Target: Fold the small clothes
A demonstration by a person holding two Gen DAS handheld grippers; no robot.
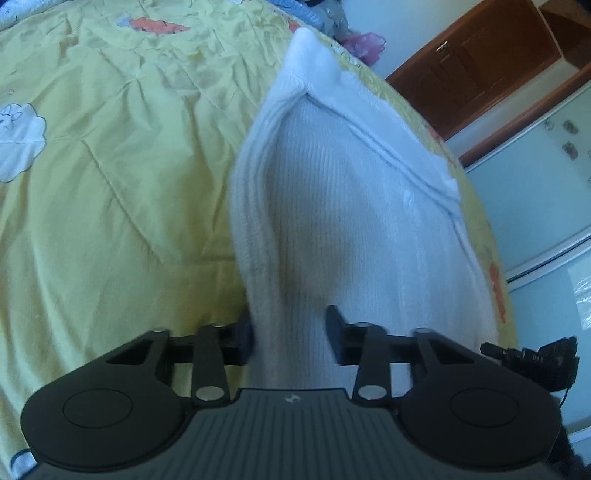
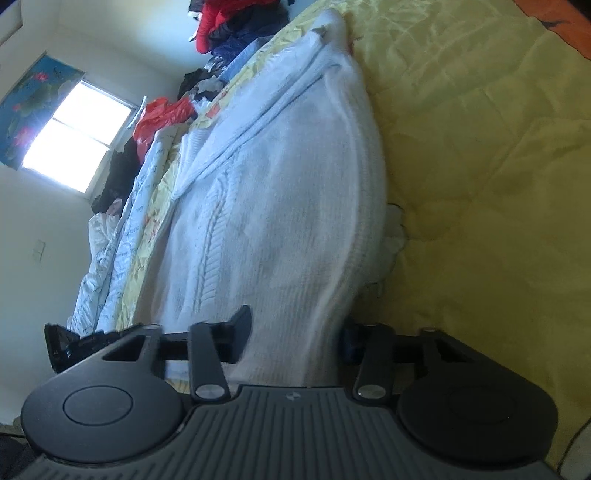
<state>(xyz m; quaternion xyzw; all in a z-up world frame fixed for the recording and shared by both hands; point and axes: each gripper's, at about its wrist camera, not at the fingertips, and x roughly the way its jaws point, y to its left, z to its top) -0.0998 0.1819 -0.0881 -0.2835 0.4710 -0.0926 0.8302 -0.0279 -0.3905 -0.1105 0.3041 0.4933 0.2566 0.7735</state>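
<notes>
A white knitted garment (image 1: 332,184) lies on a yellow quilt (image 1: 110,184), one edge raised in a long fold running away from me. My left gripper (image 1: 291,336) is shut on the near end of that fold, with the cloth pinched between its black fingers (image 1: 334,332). In the right wrist view the same white garment (image 2: 288,184) stretches away across the yellow quilt (image 2: 480,184). My right gripper (image 2: 295,338) is shut on its near edge, and the knit bunches between the two pads. Cloth partly covers the far finger (image 2: 349,343).
A brown wooden door (image 1: 480,66) and pale wall panels stand beyond the bed's edge. Piled clothes (image 2: 236,29), a red bag (image 2: 162,114) and a crumpled white sheet (image 2: 110,258) lie along the far side under a bright window (image 2: 77,136). Small white scraps (image 2: 393,236) sit beside the garment.
</notes>
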